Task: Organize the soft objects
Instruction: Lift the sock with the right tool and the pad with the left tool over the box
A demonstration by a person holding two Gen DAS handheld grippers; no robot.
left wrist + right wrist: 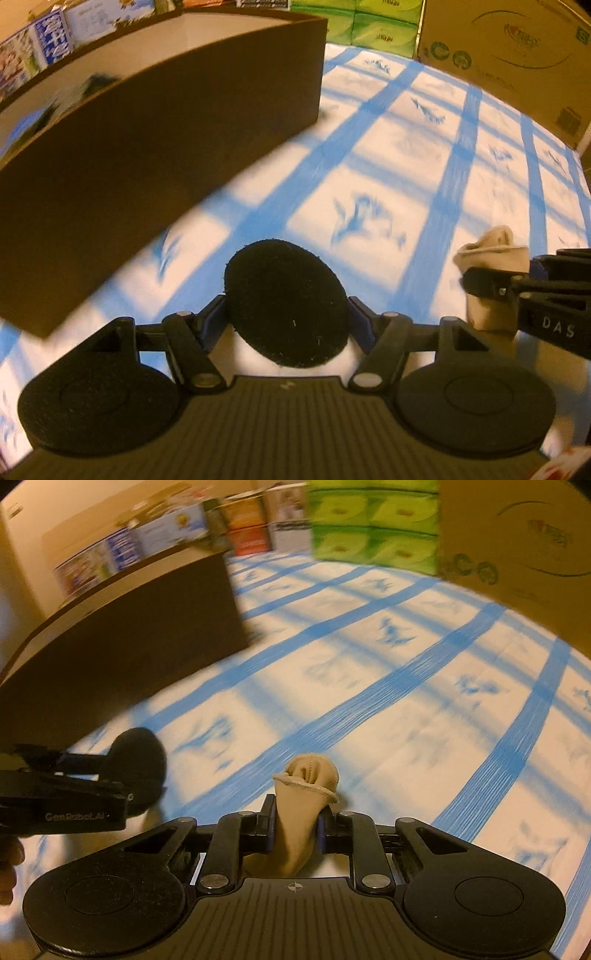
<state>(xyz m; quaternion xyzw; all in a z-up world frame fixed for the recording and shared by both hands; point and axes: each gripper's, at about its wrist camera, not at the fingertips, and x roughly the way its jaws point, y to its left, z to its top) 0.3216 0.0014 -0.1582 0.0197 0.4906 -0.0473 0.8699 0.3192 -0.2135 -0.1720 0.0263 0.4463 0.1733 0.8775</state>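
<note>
A: From the left view, the left gripper (pixel 287 308) is clamped on a black pad (pixel 286 302), which could slip out; the brown box (pixel 159 177) wall is close ahead.

B: From the right view, the right gripper (pixel 295 829) pinches a beige sock (pixel 304 805) above the checked cloth (pixel 406 686); open room lies rightward.

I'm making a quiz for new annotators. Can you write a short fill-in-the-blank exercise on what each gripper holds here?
1. The left gripper is shut on a round ____ pad.
2. The right gripper is shut on a ____ sock.
3. The cloth under both has white squares and ____ stripes.
4. The dark box lies to the ____ of both grippers.

Missing words: black; beige; blue; left
</note>
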